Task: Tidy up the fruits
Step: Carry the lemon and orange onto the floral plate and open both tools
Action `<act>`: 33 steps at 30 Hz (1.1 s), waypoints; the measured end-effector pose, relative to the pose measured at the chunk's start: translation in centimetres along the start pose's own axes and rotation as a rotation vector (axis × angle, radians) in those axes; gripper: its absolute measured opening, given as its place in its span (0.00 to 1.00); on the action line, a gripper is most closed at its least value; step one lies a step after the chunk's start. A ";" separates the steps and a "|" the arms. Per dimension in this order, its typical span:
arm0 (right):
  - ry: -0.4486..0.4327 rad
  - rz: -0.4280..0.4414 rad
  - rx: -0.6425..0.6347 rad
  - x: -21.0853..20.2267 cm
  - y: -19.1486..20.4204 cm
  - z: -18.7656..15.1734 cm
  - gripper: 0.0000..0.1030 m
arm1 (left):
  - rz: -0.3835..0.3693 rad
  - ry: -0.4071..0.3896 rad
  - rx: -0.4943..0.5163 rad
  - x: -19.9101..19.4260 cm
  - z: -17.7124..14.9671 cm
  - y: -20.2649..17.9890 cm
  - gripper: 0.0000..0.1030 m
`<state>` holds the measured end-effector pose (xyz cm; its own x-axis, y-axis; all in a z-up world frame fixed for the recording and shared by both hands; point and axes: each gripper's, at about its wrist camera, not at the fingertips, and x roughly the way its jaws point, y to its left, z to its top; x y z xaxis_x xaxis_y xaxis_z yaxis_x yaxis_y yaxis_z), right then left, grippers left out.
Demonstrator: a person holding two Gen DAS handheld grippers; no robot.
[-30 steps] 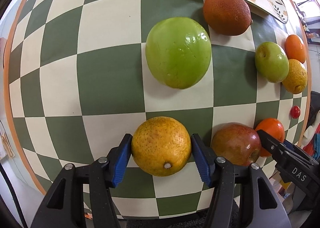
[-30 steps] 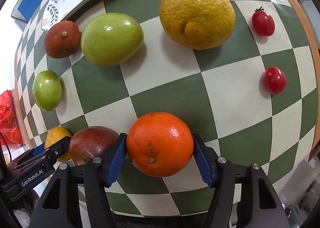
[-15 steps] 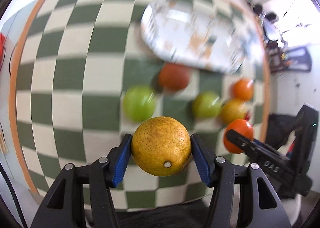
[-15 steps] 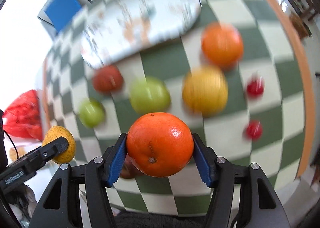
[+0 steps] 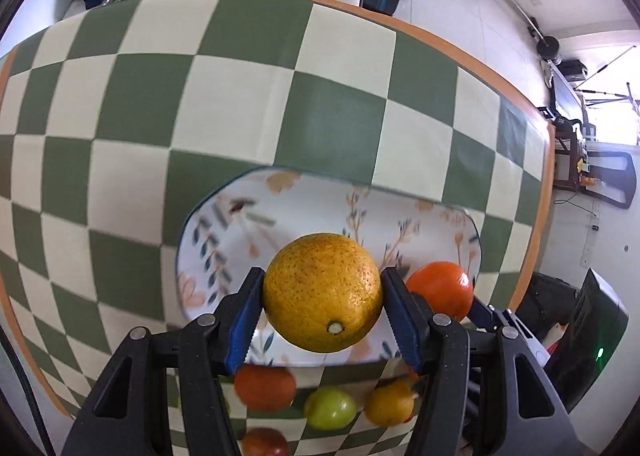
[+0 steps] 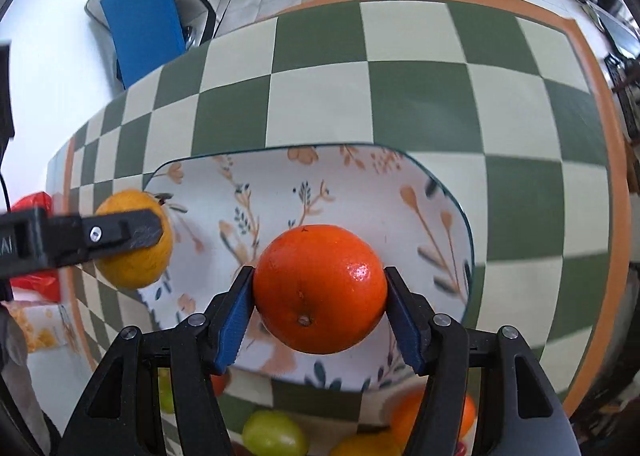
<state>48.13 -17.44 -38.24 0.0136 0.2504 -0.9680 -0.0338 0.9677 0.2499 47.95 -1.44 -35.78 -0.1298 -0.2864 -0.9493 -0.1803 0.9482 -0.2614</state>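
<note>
My left gripper (image 5: pixel 322 306) is shut on a yellow orange (image 5: pixel 322 292) and holds it in the air over the near part of a white floral plate (image 5: pixel 288 211). My right gripper (image 6: pixel 319 302) is shut on a bright orange tangerine (image 6: pixel 320 288), also held above the floral plate (image 6: pixel 360 191). In the right wrist view the yellow orange (image 6: pixel 132 268) and a left finger (image 6: pixel 120 234) show at the plate's left edge. In the left wrist view the tangerine (image 5: pixel 440 288) sits just right of my fruit.
The plate rests on a green and cream checkered tablecloth (image 5: pixel 120 103) with an orange border. Several fruits lie on the cloth below the plate: a reddish orange (image 5: pixel 264 386), a green fruit (image 5: pixel 330 408), a yellow lemon (image 5: pixel 390 404), a red apple (image 5: pixel 264 442).
Both grippers rose from the table with their fruits and moved forward over the floral plate. The remaining fruits now lie behind and below the grippers.
</note>
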 end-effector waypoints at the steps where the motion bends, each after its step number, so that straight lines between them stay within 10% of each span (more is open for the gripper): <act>1: 0.008 -0.004 -0.014 0.6 0.1 0.7 0.63 | 0.007 0.008 -0.001 0.7 0.8 -0.1 0.55; 15: 0.063 -0.022 -0.100 2.0 0.4 4.0 0.70 | 0.025 0.068 -0.065 2.5 2.3 2.3 0.56; 17: 0.059 -0.028 -0.087 1.8 0.3 4.0 0.77 | 0.016 0.059 -0.072 2.8 2.6 2.2 0.70; 33: -0.110 -0.160 0.032 -6.0 -1.5 -4.2 0.90 | 0.233 -0.227 0.097 -4.4 -4.8 2.5 0.82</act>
<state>43.87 -20.54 -32.95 0.1253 0.0936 -0.9877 0.0097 0.9954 0.0956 43.37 1.53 -31.36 0.0657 -0.0330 -0.9973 -0.0761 0.9964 -0.0380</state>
